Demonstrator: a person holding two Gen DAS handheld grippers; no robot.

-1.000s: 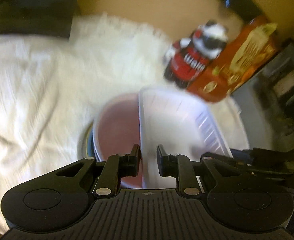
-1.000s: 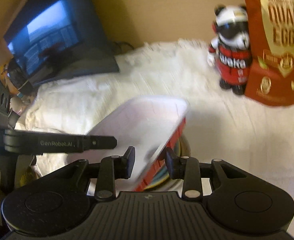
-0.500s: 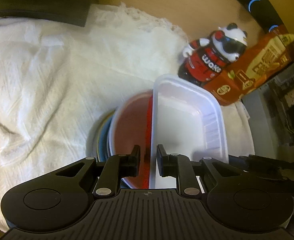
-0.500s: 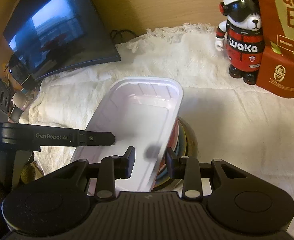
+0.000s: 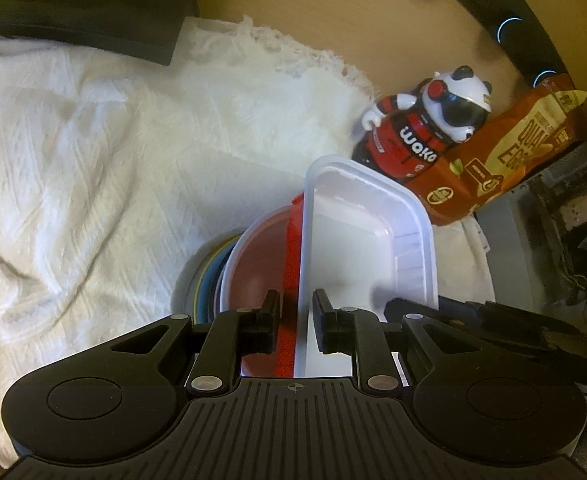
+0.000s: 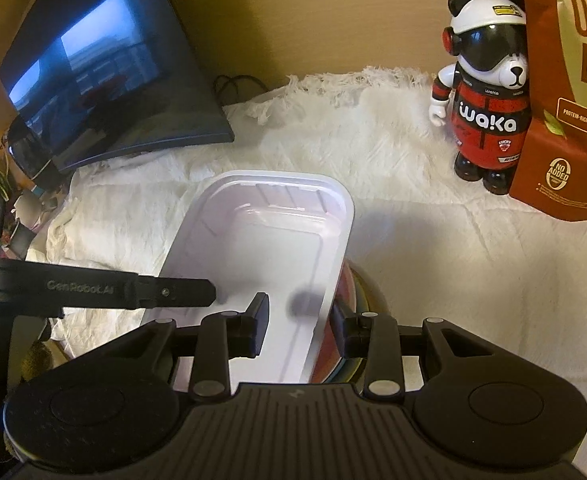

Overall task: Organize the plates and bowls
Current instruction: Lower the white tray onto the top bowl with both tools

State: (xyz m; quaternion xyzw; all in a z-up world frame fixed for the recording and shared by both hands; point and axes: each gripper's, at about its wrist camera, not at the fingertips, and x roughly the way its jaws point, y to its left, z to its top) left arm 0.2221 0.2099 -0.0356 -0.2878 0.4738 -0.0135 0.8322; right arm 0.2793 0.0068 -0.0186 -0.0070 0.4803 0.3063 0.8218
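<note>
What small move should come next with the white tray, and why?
Probably lower the white tray straight down. Both hand-held grippers, left and right, clamp its opposite rims, and it hangs tilted just above the red bowl on the plate stack.

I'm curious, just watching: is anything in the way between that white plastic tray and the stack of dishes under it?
Nothing visible. The white rectangular plastic tray, gripped on both long edges, sits directly over the red-lined bowl topping the coloured plates.
</note>
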